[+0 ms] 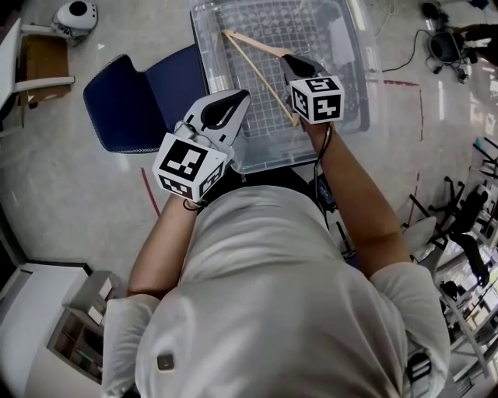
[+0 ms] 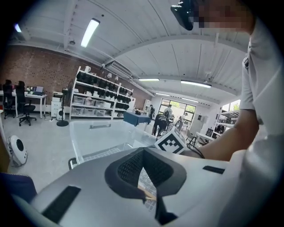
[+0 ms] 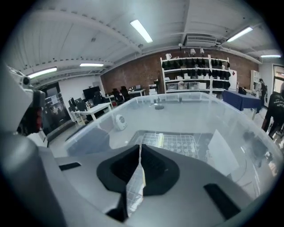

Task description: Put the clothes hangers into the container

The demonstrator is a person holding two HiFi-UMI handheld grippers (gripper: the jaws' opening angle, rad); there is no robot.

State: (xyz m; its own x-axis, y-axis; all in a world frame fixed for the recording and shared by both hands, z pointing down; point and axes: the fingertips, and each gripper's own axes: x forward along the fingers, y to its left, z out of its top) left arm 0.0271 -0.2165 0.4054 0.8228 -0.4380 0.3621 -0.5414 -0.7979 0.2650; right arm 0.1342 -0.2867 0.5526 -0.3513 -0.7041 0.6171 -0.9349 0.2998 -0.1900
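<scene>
A clear plastic container (image 1: 205, 54) with a grid floor stands in front of me. Inside it lies a wooden clothes hanger (image 1: 257, 43), bent in an angle across the grid. My right gripper (image 1: 286, 59) hovers over the container beside the hanger's upper bar; its jaws are shut (image 3: 140, 145) and I see nothing pinched between the tips. My left gripper (image 1: 239, 97) hangs over the container's near-left corner, also shut (image 2: 143, 150) and empty. Below the left jaws' tips a sliver of the hanger (image 2: 148, 193) shows.
A dark blue seat (image 1: 132, 97) lies on the floor left of the container. Farther left are a cardboard box (image 1: 43, 58) and a white round device (image 1: 75, 14). Red tape lines (image 1: 149, 190) mark the floor. Shelving (image 2: 95, 99) and people (image 2: 162, 122) stand far off.
</scene>
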